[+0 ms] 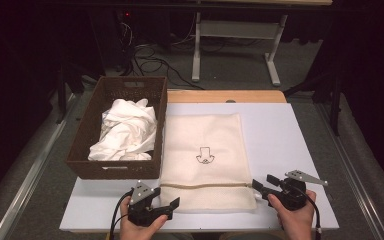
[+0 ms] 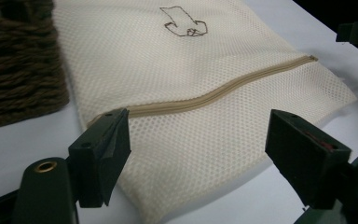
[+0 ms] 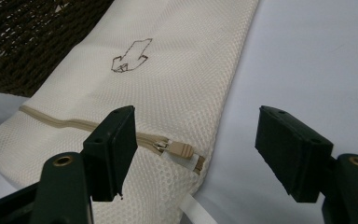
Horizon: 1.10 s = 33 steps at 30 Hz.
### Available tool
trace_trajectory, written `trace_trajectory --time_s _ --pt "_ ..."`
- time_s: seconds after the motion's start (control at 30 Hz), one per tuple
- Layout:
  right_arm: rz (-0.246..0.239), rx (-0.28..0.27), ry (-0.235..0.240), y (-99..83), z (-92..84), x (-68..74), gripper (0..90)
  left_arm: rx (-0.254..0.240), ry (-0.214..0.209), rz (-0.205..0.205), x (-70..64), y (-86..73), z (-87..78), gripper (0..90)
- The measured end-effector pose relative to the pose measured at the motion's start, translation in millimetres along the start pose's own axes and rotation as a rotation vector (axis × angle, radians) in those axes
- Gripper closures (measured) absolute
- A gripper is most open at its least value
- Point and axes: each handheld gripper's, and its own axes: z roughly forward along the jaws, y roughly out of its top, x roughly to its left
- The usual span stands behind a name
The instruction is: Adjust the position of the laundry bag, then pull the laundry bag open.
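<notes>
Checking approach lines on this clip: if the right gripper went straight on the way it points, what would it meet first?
Most likely the right gripper, jaws open, would first meet the beige zipper pull at the near corner of the cream mesh laundry bag. Depth is unclear; it might touch the mesh just beside it.

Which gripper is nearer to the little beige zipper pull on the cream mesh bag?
The right gripper. Its open jaws sit just off the cream mesh bag's near right corner, where the beige zipper pull lies. The left gripper, also open, is at the zipper's opposite end, by the near left corner.
</notes>
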Motion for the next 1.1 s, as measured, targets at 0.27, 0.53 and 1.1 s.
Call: trace_trajectory --time_s 0.27,0.53,1.1 --pt "0.02 0.014 0.002 24.6 8.8 -5.1 26.7 0.02 -0.025 0.036 -18.4 19.2 24.7 19.8" --pt "-0.005 0.02 -0.029 35.0 30.1 -7.4 29.1 0.017 -0.063 0.077 -31.6 32.6 48.7 20.4" --pt "0.05 0.088 0.024 27.3 42.7 -14.2 33.5 0.057 -0.125 0.144 -77.5 42.1 82.4 17.3"
